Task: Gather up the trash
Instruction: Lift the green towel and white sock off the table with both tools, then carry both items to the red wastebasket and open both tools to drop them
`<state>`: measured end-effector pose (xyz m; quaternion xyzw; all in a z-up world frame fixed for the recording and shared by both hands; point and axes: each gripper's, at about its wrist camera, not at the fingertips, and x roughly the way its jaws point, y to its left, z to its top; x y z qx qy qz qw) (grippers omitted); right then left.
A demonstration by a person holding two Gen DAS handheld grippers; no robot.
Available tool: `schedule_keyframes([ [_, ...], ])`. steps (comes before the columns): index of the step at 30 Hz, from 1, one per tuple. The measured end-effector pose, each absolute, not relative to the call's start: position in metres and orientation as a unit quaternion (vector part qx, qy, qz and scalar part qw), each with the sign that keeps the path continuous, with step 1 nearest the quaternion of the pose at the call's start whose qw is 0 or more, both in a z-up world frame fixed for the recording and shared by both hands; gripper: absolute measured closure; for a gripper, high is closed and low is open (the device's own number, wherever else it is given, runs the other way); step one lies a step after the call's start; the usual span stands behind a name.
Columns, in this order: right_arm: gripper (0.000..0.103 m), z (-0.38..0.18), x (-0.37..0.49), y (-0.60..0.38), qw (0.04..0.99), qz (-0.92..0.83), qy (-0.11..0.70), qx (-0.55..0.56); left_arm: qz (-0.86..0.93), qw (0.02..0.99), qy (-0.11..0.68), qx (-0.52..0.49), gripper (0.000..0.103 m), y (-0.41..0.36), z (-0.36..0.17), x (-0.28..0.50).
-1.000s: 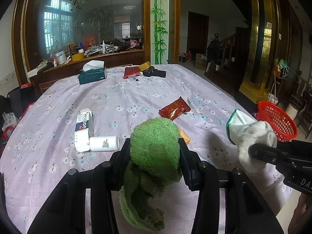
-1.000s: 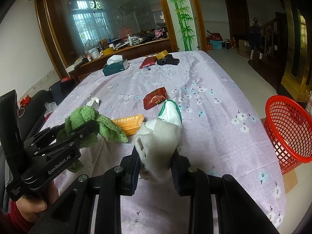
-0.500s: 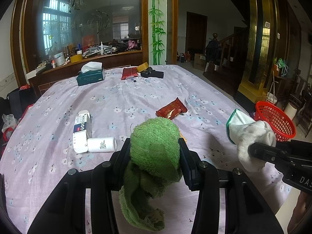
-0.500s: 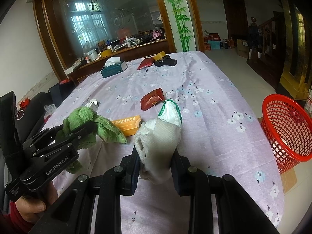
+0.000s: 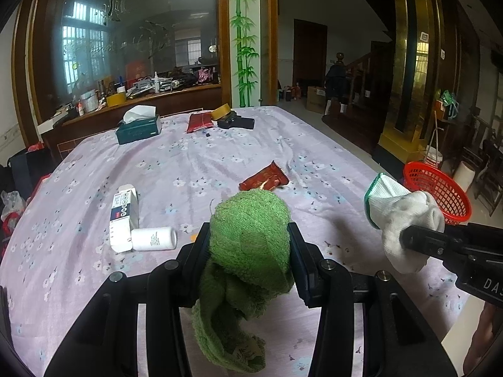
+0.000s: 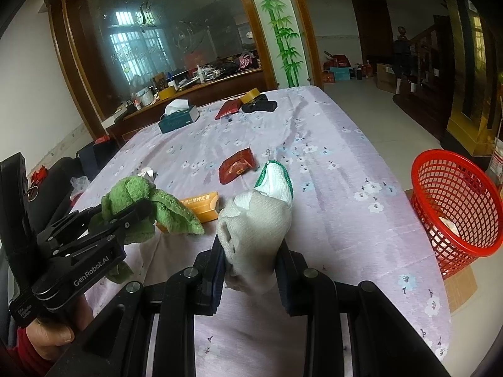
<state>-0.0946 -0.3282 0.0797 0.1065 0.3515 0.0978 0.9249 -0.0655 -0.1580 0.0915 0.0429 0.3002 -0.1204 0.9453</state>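
My left gripper [image 5: 250, 251] is shut on a green towel [image 5: 248, 238] and holds it above the purple flowered tablecloth [image 5: 188, 163]; the towel also shows in the right wrist view [image 6: 138, 198]. My right gripper [image 6: 251, 251] is shut on a white glove with a green cuff [image 6: 261, 213], also seen at the right of the left wrist view [image 5: 399, 213]. A red mesh basket [image 6: 456, 201] stands on the floor right of the table. A red snack wrapper [image 5: 264, 180], an orange box [image 6: 201, 205], a white carton [image 5: 124, 216] and a white bottle [image 5: 154, 238] lie on the table.
At the far end lie a green tissue box [image 5: 138, 128], a red packet [image 5: 198, 122], a tape roll [image 5: 220, 113] and a black object [image 5: 235, 122]. A cluttered wooden sideboard [image 5: 141, 94] stands behind. The table's right edge drops to tiled floor [image 6: 377, 116].
Both grippers have risen slightly with their loads still held; the table items sit a little lower in view. Nothing was let go.
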Motion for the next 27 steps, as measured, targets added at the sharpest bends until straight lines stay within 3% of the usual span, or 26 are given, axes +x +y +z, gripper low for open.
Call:
schedule_keyframes([
  [13, 0.072, 0.091, -0.111, -0.38, 0.933, 0.056, 0.328, 0.135, -0.17, 0.938, 0.298, 0.059, 0.059, -0.204, 0.107, -0.062],
  [27, 0.07, 0.104, -0.129, -0.537, 0.928, -0.049, 0.295, 0.223, -0.322, 0.876, 0.355, 0.048, 0.059, -0.348, 0.123, -0.019],
])
